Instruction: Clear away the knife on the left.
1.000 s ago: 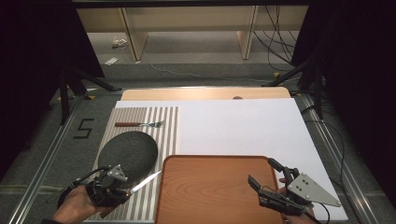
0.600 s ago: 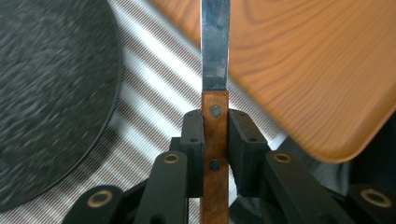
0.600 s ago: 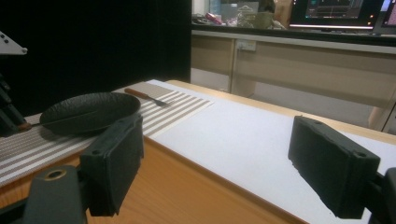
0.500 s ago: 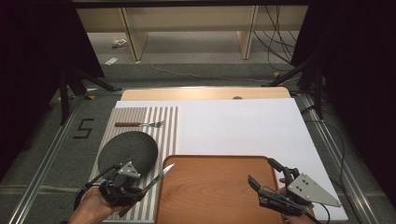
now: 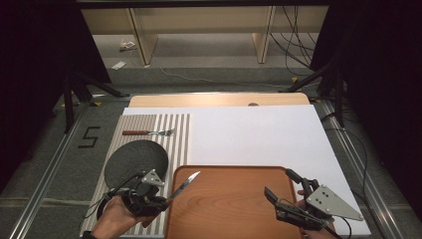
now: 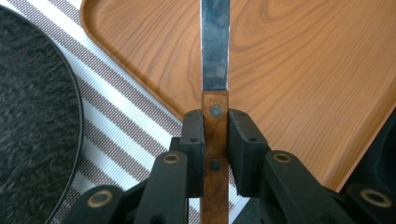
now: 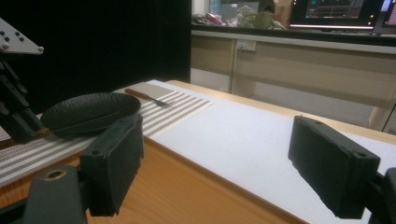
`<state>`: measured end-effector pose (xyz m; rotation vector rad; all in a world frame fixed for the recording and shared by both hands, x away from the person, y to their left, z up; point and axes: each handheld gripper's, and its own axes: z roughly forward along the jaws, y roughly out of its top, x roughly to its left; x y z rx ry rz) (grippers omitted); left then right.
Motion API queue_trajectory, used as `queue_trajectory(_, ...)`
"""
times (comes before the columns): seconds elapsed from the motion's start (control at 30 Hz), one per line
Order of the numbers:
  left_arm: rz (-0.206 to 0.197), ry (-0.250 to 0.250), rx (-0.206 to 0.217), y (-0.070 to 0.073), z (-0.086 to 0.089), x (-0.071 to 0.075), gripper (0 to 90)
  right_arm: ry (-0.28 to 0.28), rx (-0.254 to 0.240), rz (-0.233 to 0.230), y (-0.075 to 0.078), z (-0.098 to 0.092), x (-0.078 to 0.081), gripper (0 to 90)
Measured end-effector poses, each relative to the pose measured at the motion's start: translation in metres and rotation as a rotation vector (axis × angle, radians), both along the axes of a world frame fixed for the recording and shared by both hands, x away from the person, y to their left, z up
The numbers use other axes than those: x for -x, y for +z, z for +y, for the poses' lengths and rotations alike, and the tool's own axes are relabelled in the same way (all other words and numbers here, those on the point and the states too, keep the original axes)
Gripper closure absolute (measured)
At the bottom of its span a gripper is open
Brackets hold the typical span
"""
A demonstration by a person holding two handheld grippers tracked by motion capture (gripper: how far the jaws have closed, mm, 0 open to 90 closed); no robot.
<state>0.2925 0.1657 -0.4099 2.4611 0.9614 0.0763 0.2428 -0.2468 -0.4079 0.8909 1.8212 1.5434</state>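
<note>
At the near-left corner of the wooden tray (image 5: 234, 204), the left gripper (image 5: 158, 201) holds a knife (image 5: 185, 182) by its wooden handle. In the left gripper view the 2 fingers (image 6: 193, 140) are pressed on both sides of the handle (image 6: 215, 154), and the 2 rivets of the handle show between them. The long axis of the knife goes from the gripper over the left rim of the tray, and the blade (image 6: 215, 46) points away from the person and toward the inside of the tray. The tip of the blade is cut off at the top of the left gripper view. I cannot tell if the blade touches the tray or stays a little above it.

The tray has nothing inside except the part of the knife over it. To the left of the tray lies a striped mat (image 5: 176, 134), and on it stands a dark round plate (image 5: 135, 162) with nothing on it. Behind the plate, farther from the tray, a fork (image 5: 149, 132) with a wooden handle lies across the stripes, its prongs toward the tray side.

At the near-right corner of the tray the right gripper (image 5: 281, 195) is held with its fingers (image 7: 114, 163) spread wide, with nothing between them. A white sheet (image 5: 259, 134) covers the desk (image 5: 219, 99) behind the tray.
</note>
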Motion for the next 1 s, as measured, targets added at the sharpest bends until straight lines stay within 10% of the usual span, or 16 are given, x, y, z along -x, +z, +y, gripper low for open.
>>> queue_trajectory(1.0, 0.066, -0.075, -0.01, -0.01, -0.061, -0.006, 77.1, 0.001, -0.001, -0.006, 0.001, -0.001, 0.0, 19.2)
